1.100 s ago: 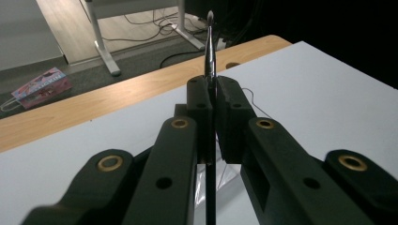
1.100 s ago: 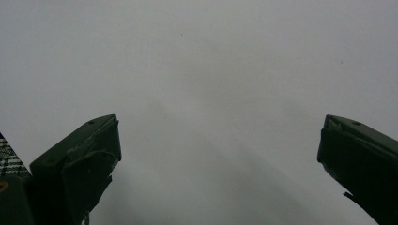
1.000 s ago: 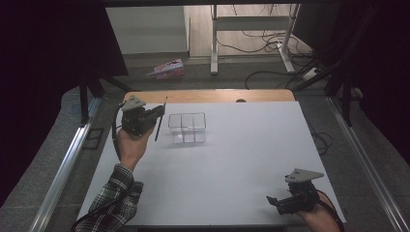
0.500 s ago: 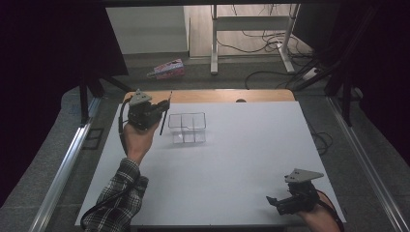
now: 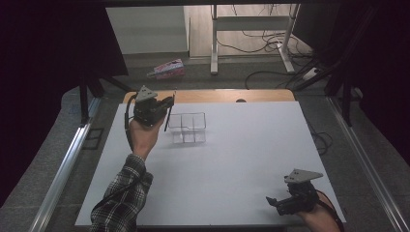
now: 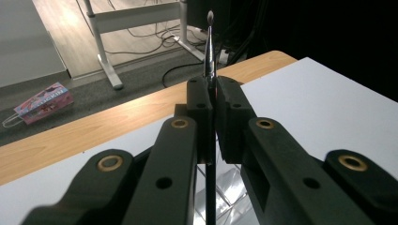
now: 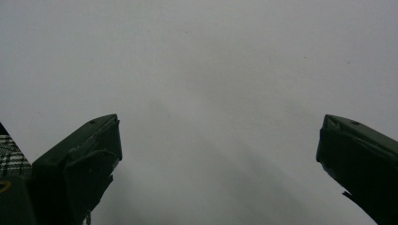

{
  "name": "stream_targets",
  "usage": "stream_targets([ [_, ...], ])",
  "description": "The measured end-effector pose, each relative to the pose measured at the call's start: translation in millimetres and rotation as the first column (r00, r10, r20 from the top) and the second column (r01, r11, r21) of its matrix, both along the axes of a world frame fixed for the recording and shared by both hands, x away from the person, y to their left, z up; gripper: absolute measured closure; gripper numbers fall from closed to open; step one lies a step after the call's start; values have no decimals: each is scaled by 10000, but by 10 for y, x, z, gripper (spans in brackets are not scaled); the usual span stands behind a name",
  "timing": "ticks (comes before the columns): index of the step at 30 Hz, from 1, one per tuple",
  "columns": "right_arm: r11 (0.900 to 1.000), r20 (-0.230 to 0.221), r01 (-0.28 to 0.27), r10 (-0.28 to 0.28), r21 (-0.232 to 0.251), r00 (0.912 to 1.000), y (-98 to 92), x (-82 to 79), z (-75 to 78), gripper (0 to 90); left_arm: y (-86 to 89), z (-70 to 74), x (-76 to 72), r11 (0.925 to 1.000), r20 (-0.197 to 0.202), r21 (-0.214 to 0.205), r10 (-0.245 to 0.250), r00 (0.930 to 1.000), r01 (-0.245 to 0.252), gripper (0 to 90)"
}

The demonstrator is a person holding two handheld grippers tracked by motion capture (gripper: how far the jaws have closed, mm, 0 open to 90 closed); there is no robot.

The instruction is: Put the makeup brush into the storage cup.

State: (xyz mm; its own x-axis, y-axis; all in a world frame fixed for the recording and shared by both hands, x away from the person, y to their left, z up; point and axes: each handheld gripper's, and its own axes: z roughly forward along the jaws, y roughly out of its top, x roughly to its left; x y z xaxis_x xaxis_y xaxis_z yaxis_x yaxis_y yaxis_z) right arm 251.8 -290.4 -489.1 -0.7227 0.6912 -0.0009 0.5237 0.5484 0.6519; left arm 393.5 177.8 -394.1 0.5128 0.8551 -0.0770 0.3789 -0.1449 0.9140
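My left gripper [image 5: 168, 103] is held above the table's far left, shut on a thin dark brush [image 5: 169, 112] that stands nearly upright. In the left gripper view the brush [image 6: 209, 51] rises between the closed jaws, its small tip at the top and its dark handle running down below them. A clear plastic organizer [image 5: 188, 127] with several compartments sits on the white table just right of this gripper. My right gripper [image 5: 271, 201] rests low at the table's near right corner, open, and its jaws [image 7: 218, 140] stand wide apart over bare white surface.
The white tabletop [image 5: 241, 145] has a wooden strip [image 5: 227, 95] along its far edge. A pink packet [image 5: 167, 69] lies on the floor beyond it, beside a desk frame [image 5: 251, 24] and cables. Metal rails run along both sides.
The left hand has carried the brush a little to the right and farther away, closer to the clear organizer. The right gripper has stayed where it was.
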Motion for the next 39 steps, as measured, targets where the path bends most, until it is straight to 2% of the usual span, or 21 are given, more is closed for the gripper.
stream_targets([
  [39, 9998, -72, -198, 197, -103, 9998, 13, 0, -14, 8, -123, -122, 357, 9995, 194, -176, 273, 9994, -270, 855],
])
